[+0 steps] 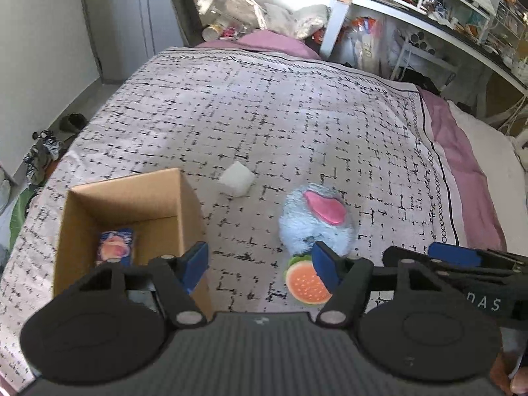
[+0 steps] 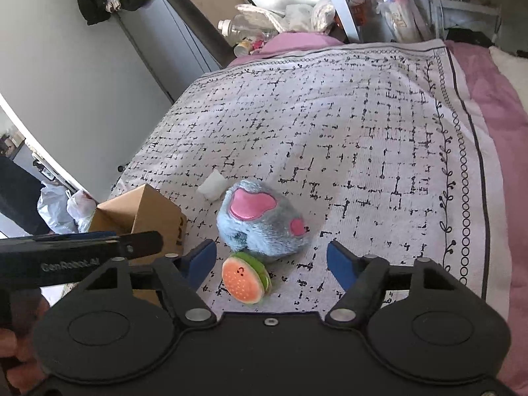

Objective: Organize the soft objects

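A fluffy blue plush paw with pink pads (image 1: 315, 219) (image 2: 262, 219) lies on the patterned bedspread (image 1: 264, 115) (image 2: 363, 132). A small burger plush (image 1: 305, 283) (image 2: 246, 279) lies just in front of it. A white soft cube (image 1: 237, 178) (image 2: 213, 184) sits behind, to the left. An open cardboard box (image 1: 132, 217) (image 2: 145, 217) on the left holds a blue-and-peach packet (image 1: 115, 244). My left gripper (image 1: 260, 264) is open and empty, between box and burger. My right gripper (image 2: 270, 260) is open and empty, above the burger.
The bed's pink sheet (image 2: 495, 115) shows at the right and far edges. A cluttered desk (image 1: 429, 16) stands at the back right. Bottles and bags (image 2: 257, 26) pile beyond the bed's far end. Shoes (image 1: 41, 158) lie on the floor left of the bed.
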Available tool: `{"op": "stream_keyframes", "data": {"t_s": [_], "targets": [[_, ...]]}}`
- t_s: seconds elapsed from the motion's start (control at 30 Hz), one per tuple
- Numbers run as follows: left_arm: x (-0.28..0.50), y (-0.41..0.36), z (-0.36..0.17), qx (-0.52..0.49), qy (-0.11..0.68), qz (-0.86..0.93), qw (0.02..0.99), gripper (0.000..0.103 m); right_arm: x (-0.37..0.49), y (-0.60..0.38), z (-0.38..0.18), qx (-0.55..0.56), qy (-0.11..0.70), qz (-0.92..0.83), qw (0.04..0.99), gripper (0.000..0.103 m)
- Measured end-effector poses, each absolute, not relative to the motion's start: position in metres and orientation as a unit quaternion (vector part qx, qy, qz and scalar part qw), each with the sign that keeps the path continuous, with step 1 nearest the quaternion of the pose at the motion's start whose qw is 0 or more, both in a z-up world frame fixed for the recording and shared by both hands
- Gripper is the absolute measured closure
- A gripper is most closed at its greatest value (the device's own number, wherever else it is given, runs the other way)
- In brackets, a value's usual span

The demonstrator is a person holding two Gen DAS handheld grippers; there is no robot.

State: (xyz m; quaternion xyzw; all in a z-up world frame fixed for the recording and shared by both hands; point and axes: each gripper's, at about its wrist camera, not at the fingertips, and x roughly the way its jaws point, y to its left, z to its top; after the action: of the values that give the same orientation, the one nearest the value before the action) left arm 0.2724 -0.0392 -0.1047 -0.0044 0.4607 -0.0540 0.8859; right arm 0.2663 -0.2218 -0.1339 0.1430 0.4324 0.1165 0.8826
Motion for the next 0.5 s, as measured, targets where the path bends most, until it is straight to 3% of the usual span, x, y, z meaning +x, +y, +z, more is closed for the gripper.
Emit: {"op": "stream_keyframes", "data": {"t_s": [0.13,0.23,0.5], "targets": [[0.282,-0.047,-0.121,-0.003,0.469,-0.065,0.881,0.054,0.275,-0.222,-0.142,0.140,0.442,0.118,0.878,0.036],[0.291,-0.051,-0.134,-0.008,0.479,-0.071,0.875,0.060,0.278,-0.221,-0.148,0.139,0.449,0.122,0.874,0.039],[0.311,-0.059,-0.157,-0.010,0.489,-0.077,0.869,0.065,0.294,-0.221,-0.168,0.150,0.476,0.121,0.858,0.048]]}}
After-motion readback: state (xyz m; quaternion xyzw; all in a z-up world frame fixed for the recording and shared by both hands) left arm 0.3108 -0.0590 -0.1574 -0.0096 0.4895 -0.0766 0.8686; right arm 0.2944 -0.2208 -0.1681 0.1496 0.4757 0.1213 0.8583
